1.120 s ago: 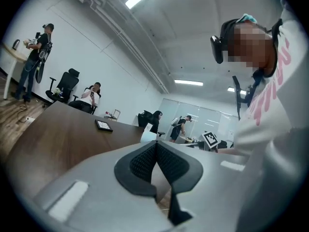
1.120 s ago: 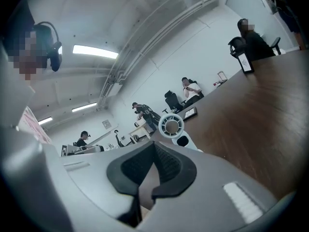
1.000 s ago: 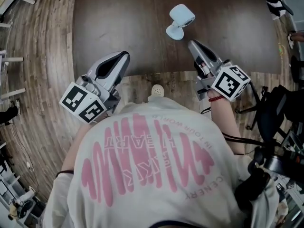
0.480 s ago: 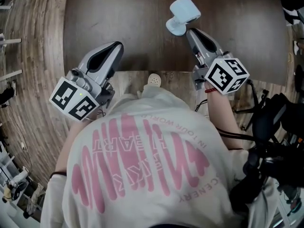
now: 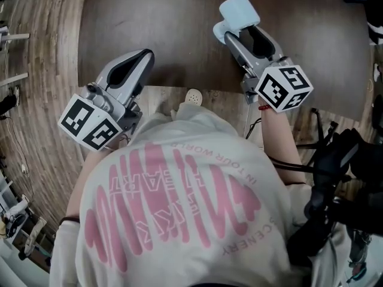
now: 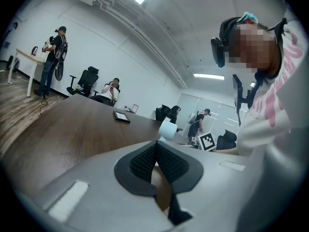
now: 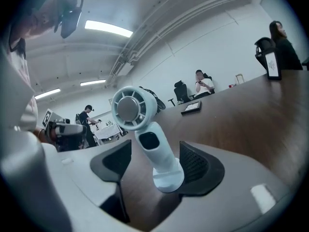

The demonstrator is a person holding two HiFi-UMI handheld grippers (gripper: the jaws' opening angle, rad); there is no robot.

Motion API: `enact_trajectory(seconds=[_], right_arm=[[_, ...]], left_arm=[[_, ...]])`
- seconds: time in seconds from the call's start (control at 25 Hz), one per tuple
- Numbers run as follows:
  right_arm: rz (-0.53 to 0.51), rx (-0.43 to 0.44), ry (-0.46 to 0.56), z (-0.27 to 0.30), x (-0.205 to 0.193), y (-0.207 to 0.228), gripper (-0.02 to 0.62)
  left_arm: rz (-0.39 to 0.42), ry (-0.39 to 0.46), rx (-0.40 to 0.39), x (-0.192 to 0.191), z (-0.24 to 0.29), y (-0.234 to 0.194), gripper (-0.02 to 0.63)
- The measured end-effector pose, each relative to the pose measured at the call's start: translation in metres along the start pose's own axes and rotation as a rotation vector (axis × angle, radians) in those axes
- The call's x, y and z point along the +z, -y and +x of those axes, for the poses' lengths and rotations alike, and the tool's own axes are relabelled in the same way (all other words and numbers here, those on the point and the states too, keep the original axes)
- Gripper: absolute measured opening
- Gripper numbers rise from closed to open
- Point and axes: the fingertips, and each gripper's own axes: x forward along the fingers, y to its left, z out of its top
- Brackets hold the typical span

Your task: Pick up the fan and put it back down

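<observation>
A pale blue hand-held fan [image 5: 239, 12] stands upright on its round base on the dark wooden table [image 5: 149, 17]. My right gripper [image 5: 246, 33] has just been opening its jaws, and they now stand wide on either side of the fan's handle [image 7: 153, 146]. There is a gap on the left side, and the right pad [image 7: 195, 166] sits close to the base. My left gripper [image 5: 140, 55] hovers at the table's near edge with its pads [image 6: 145, 159] pressed together on nothing. The left gripper view shows the fan [image 6: 168, 128] far off to the right.
A dark tablet [image 7: 191, 107] lies further out on the table. Office chairs and several people are at the table's far side and beyond. The table's near edge runs just behind both grippers. A black bag [image 5: 341, 148] sits on the floor at the right.
My right gripper moved forward to the fan and its jaws went from shut to wide open around the handle. The left gripper shifted slightly and stayed shut.
</observation>
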Motion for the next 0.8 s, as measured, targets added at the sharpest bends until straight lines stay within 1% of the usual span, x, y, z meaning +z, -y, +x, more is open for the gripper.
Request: enact_trajectory(seconds=[0.08, 0.24, 0.4, 0.48, 0.56, 0.6, 0.68, 0.8], right_arm=[[-0.04, 0.0, -0.005, 0.006, 0.002, 0.0, 0.302], [-0.064, 0.023, 0.015, 0.014, 0.008, -0.006, 0.301], [-0.072, 0.027, 0.037, 0.017, 0.013, -0.011, 0.253], [-0.072, 0.03, 0.038, 0.018, 0.014, -0.013, 0.255], [-0.064, 0.034, 0.039, 0.021, 0.014, -0.015, 0.282], [-0.057, 0.034, 0.041, 0.023, 0.015, -0.017, 0.285], [-0.051, 0.022, 0.051, 0.025, 0.017, -0.017, 0.279], [-0.07, -0.013, 0.066, 0.023, 0.02, -0.016, 0.262]], left_arm=[[-0.003, 0.0, 0.006, -0.002, -0.001, -0.001, 0.02], [-0.002, -0.01, 0.02, -0.007, -0.004, -0.004, 0.02], [-0.015, -0.011, 0.03, -0.01, -0.006, -0.006, 0.02], [-0.015, -0.009, 0.025, -0.009, -0.005, -0.005, 0.02], [-0.014, -0.007, 0.02, -0.009, -0.004, -0.005, 0.02], [-0.013, -0.007, 0.017, -0.008, -0.004, -0.004, 0.02], [-0.011, -0.009, 0.01, -0.008, -0.002, -0.004, 0.02], [-0.008, -0.007, 0.002, -0.005, 0.001, -0.002, 0.02]])
